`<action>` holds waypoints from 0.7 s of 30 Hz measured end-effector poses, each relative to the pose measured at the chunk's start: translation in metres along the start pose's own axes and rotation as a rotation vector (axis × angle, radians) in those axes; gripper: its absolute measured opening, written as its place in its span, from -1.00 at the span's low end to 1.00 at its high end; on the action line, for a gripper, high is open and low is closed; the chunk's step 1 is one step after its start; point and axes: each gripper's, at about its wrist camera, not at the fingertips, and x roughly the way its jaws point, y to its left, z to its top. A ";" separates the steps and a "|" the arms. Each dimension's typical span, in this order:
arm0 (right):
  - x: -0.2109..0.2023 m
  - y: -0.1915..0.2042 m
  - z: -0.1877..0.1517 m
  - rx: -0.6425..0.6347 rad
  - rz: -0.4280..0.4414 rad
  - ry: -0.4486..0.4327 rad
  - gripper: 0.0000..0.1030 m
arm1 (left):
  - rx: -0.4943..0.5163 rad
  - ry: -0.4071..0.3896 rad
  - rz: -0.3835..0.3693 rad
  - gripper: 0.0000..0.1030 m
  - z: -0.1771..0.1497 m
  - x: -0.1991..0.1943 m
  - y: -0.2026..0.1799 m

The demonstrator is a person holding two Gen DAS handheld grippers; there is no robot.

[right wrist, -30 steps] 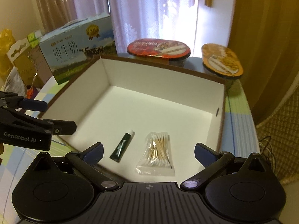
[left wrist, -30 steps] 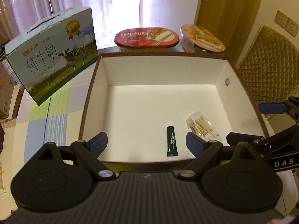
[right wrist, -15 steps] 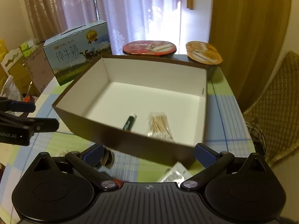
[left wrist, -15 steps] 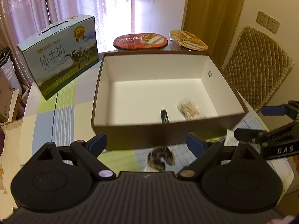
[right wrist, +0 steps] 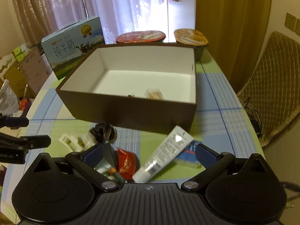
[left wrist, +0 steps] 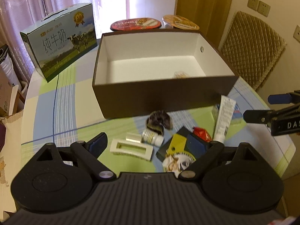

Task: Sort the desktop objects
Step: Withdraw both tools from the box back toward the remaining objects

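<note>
Both claws are spread wide with nothing in them: left gripper [left wrist: 151, 142] hangs over a white clip [left wrist: 131, 149], right gripper [right wrist: 149, 151] over the white tube [right wrist: 164, 153]. That tube lies flat on the checked tablecloth [right wrist: 215, 120], cap toward the camera, long axis slanting up-right to the brown box [right wrist: 131, 110]. Curtains [right wrist: 121, 7] and a quilted chair [right wrist: 271, 82] sit behind.

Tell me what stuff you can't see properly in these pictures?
- Things inside the box: its near wall hides all but their tops, both views.
- Card pack: the left gripper covers its lower part, left view.
- Red packet: blurred, partly behind the right gripper, right view.
- Small bottle: label too small to read, left view.
</note>
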 end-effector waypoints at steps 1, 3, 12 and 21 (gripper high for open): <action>0.000 -0.002 -0.002 0.006 0.001 0.005 0.96 | 0.006 0.005 0.000 0.74 -0.003 0.000 -0.002; -0.001 -0.004 -0.007 0.018 0.003 0.017 0.96 | 0.018 0.009 0.002 0.74 -0.008 -0.001 -0.004; 0.004 -0.009 -0.036 -0.005 -0.016 0.095 0.96 | 0.055 0.029 -0.006 0.74 -0.018 0.002 -0.020; 0.006 -0.023 -0.057 0.015 -0.023 0.151 0.96 | 0.078 0.073 -0.025 0.74 -0.028 0.016 -0.037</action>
